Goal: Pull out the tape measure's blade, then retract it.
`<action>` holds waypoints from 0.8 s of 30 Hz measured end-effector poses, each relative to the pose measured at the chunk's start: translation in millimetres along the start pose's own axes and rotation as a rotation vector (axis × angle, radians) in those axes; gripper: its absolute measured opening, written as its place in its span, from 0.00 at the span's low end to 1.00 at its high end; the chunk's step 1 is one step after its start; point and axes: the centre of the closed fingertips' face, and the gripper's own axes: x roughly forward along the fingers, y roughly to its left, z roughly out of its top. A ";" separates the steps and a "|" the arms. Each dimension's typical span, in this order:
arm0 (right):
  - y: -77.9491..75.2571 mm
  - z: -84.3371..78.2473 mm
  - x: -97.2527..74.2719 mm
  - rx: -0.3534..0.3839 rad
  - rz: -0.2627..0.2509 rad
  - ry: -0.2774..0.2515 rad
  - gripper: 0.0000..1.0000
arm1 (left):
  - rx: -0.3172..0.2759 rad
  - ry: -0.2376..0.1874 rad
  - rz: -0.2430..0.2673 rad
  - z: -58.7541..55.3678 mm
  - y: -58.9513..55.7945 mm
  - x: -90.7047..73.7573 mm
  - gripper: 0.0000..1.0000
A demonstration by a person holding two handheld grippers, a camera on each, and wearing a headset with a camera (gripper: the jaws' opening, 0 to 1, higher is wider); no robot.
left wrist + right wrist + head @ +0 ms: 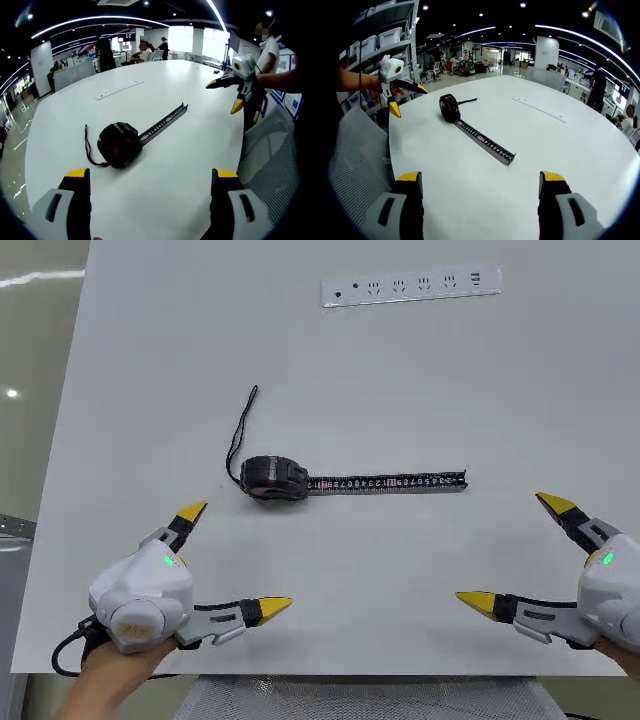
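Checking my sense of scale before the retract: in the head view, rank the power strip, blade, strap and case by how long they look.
1. Power strip and blade: nearly alike. The strip looks slightly longer but lies farther off, so I won't rank them.
2. Strap.
3. Case, shortest.

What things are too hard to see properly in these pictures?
- Numbers on the blade: too small and blurry to read in all three views.
- Underside of the case: hidden by the case itself, which lies on the table.
- Hook at the blade's tip: too small in the head view to tell its shape.
- Right gripper: its body is cut off by the head view's right edge.
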 end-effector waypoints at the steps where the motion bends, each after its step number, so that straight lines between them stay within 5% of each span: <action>1: 0.6 -0.3 -0.4 -0.001 -0.003 0.001 1.00 | -0.005 -0.002 0.005 0.3 -0.3 -0.5 0.99; 24: 13.9 3.3 -4.8 0.038 -0.008 -0.012 1.00 | -0.073 -0.025 0.075 10.3 -6.5 -8.9 0.99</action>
